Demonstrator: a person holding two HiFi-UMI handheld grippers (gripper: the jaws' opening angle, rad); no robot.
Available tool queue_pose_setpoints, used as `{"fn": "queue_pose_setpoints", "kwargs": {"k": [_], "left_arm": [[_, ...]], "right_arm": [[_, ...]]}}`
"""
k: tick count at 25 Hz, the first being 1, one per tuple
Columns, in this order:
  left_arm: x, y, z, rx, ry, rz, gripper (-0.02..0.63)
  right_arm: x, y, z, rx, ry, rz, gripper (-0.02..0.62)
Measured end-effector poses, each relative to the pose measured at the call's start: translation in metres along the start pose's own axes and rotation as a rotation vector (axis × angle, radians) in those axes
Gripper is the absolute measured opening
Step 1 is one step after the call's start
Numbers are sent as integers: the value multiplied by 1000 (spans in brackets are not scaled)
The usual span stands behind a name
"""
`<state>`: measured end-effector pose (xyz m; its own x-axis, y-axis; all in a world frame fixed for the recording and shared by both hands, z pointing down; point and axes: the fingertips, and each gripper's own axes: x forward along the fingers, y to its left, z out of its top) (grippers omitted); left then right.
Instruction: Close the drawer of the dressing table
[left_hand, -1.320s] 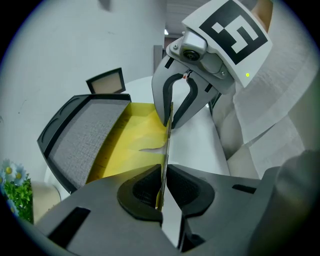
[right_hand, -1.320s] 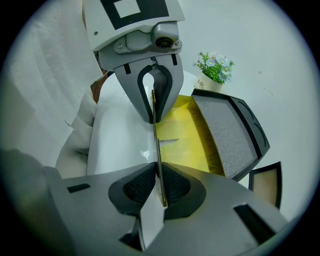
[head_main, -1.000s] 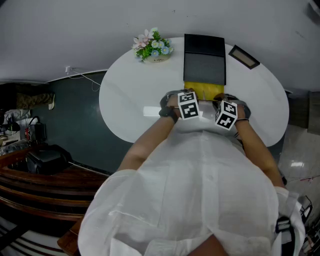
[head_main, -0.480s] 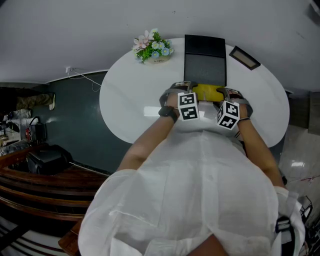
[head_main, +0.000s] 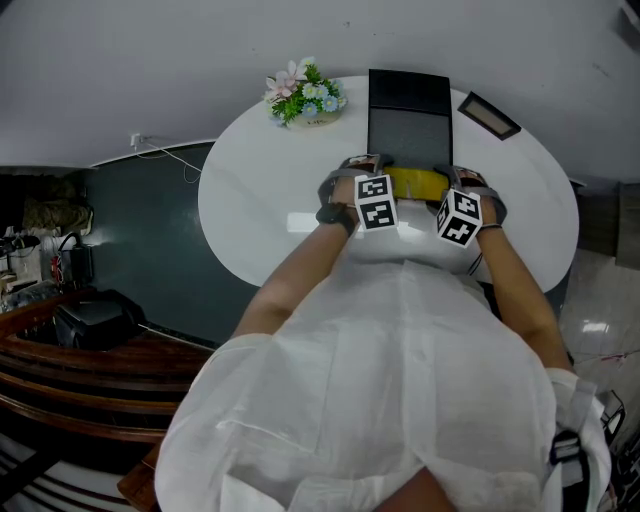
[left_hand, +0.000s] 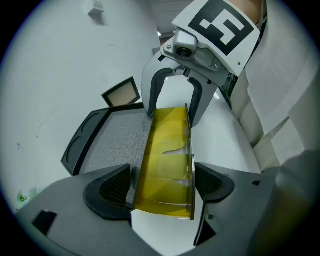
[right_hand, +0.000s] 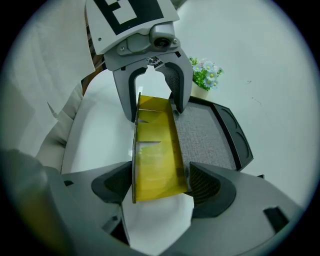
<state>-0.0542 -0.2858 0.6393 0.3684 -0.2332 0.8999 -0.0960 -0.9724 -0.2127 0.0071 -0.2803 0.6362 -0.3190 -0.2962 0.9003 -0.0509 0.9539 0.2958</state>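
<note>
A yellow see-through drawer (head_main: 412, 182) sticks out of a flat black case (head_main: 409, 120) on the round white table (head_main: 260, 200). My left gripper (head_main: 354, 172) is at the drawer's left end and my right gripper (head_main: 470, 184) at its right end. In the left gripper view the drawer (left_hand: 167, 160) lies between my left gripper's (left_hand: 162, 187) opening jaws, with a gap at the right pad. In the right gripper view the drawer (right_hand: 155, 155) lies between my right gripper's (right_hand: 159, 186) opening jaws, and neither pad presses on it. Each gripper sees the other one, the right gripper (left_hand: 172, 107) and the left gripper (right_hand: 152, 107), at the drawer's far end.
A pot of flowers (head_main: 305, 95) stands at the table's back left, beside the case. A small framed picture (head_main: 488, 113) lies at the back right. The case has a grey textured top (right_hand: 207, 135). The person's white shirt (head_main: 390, 380) fills the foreground.
Both grippers have moved a little away from the person toward the black case. The visible yellow strip of the drawer has become narrower.
</note>
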Motion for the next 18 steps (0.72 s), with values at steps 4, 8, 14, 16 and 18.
{"fn": "queue_pose_setpoints", "kwargs": {"k": [4, 8, 14, 16, 18], "left_arm": [[2, 6, 0, -6, 6, -12, 387], [2, 7, 0, -7, 3, -19, 386], [2, 10, 0, -6, 6, -1, 355], [2, 12, -1, -5, 10, 11, 339], [3, 14, -1, -4, 12, 23, 322]], "right_arm": [[4, -6, -1, 12, 13, 26, 308], [4, -8, -1, 7, 16, 37, 309], [4, -11, -1, 8, 24, 10, 307], [4, -13, -1, 7, 26, -2, 305], [4, -14, -1, 6, 27, -14, 291]]}}
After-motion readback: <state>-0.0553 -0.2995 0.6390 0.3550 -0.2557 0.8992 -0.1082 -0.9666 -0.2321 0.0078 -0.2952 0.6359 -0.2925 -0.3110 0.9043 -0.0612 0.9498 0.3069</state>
